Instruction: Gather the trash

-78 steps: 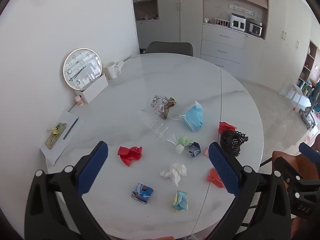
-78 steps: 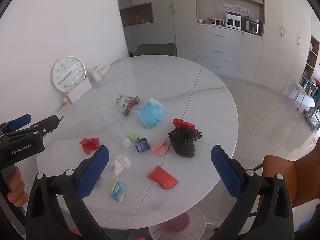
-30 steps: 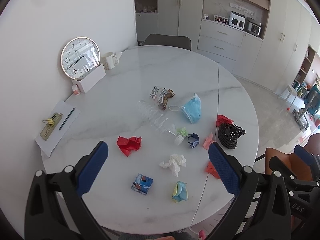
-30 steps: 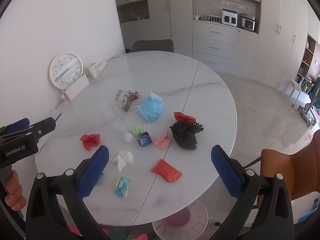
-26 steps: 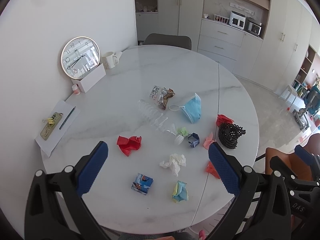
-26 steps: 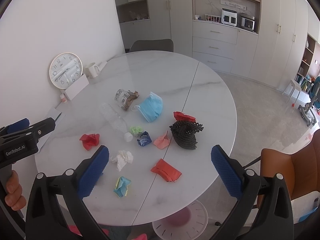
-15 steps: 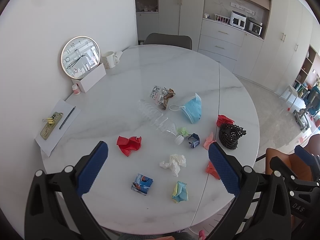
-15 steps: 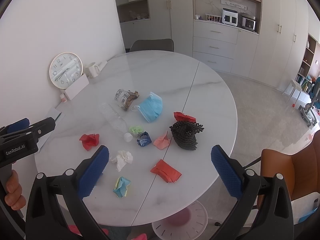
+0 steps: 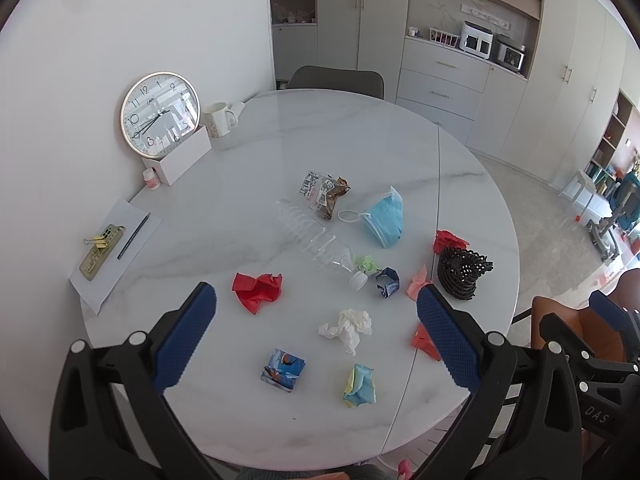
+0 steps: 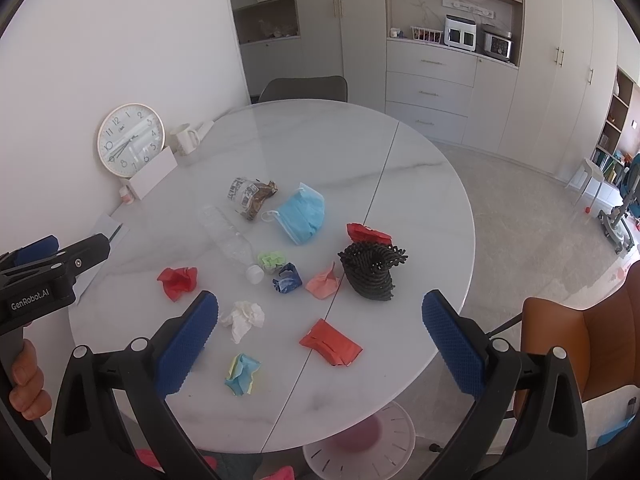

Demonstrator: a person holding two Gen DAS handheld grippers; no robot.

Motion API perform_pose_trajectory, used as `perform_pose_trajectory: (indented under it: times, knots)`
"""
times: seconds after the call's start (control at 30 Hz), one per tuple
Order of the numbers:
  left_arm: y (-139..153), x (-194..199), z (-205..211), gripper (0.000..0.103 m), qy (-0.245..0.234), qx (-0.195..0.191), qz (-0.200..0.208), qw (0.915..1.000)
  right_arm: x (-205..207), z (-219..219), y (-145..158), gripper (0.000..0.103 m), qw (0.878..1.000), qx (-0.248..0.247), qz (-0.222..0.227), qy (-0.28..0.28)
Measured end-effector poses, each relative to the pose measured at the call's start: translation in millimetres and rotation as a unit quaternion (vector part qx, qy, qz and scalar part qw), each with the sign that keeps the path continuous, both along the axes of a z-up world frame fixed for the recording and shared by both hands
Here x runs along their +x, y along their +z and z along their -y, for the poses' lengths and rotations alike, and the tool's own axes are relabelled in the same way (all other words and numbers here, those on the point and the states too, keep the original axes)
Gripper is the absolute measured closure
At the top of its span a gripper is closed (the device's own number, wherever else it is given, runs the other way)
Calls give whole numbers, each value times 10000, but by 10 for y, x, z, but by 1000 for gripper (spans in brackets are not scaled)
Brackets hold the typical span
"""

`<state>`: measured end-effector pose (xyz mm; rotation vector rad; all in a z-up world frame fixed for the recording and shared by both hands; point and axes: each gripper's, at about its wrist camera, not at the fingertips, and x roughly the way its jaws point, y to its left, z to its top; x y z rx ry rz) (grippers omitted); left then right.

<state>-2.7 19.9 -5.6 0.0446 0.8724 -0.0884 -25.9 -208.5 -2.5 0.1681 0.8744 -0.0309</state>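
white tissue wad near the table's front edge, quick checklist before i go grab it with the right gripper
1. Right gripper open, holding nothing: ok.
2. White tissue wad in view, uncovered: ok.
3. Free of neighbours: ok; the blue-yellow paper and red crumpled paper lie apart from it.
4. Left gripper out of the way: ok; open, at the left edge in the right wrist view.
5. Black mesh basket upright, opening free: ok.
6. Gripper height over the table: cannot tell.
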Motion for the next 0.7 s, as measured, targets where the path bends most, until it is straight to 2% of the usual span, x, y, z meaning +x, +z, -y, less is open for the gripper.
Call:
perform_pose_trajectory:
  times: [0.53,0.7]
  knots:
    - [-29,10,12,7,-1,-3,-11,10000,13,27,-39,2,10000,-42,-12,-23]
    - [-89,-14,-23,7,-253,-148,47,9996,32,72,-133,2,10000,58,-10,-18]
